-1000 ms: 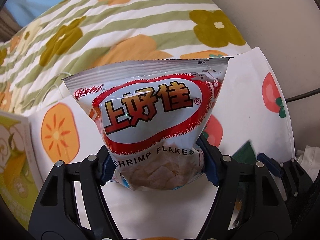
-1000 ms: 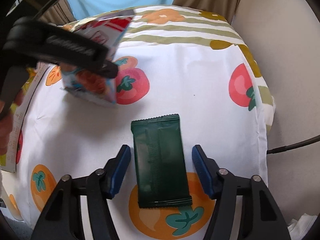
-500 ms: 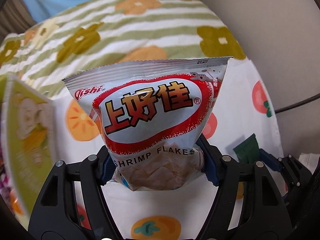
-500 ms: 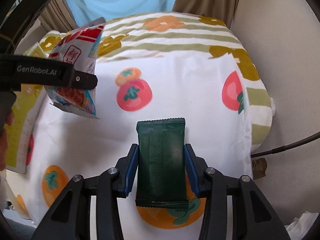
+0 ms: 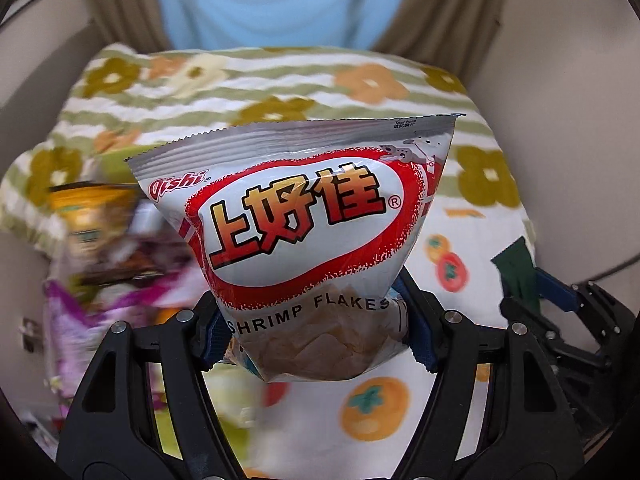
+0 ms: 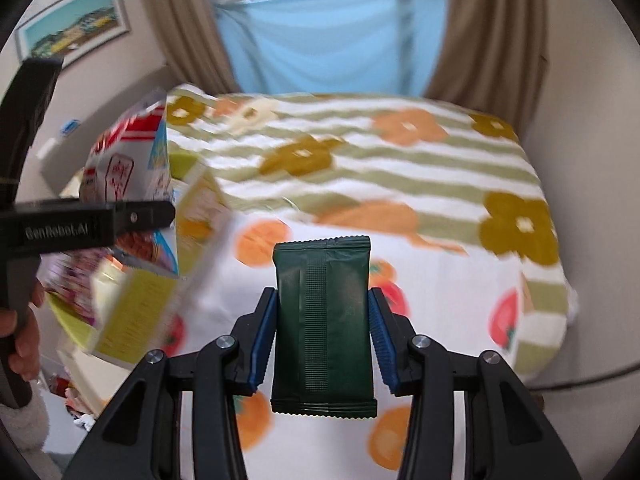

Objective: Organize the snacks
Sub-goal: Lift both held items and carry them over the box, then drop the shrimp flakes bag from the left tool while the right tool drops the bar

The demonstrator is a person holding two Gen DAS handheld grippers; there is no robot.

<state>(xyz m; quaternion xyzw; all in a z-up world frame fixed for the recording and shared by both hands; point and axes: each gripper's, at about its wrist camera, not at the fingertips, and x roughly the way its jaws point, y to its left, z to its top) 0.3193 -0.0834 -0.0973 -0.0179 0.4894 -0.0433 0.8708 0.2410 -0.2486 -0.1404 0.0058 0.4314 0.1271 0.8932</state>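
Note:
My left gripper (image 5: 316, 340) is shut on a silver and red Oishi shrimp flakes bag (image 5: 304, 232) and holds it upright in the air above the fruit-print cloth. The bag (image 6: 128, 168) and left gripper (image 6: 152, 214) also show at the left of the right wrist view. My right gripper (image 6: 322, 336) is shut on a dark green snack packet (image 6: 324, 328), lifted off the cloth. That packet (image 5: 516, 268) shows at the right edge of the left wrist view.
A yellow-green box (image 6: 160, 280) with several blurred snack packs (image 5: 104, 248) stands at the left. A fruit-print cloth (image 6: 448, 292) lies on a striped flower blanket (image 6: 360, 148). Curtains (image 6: 492, 40) and a blue sheet hang behind. A cable (image 5: 616, 266) runs at right.
The right gripper shut on the green packet and lifted it. Both grippers rose and tilted up, and the left one moved the shrimp flakes bag left toward the snack box.

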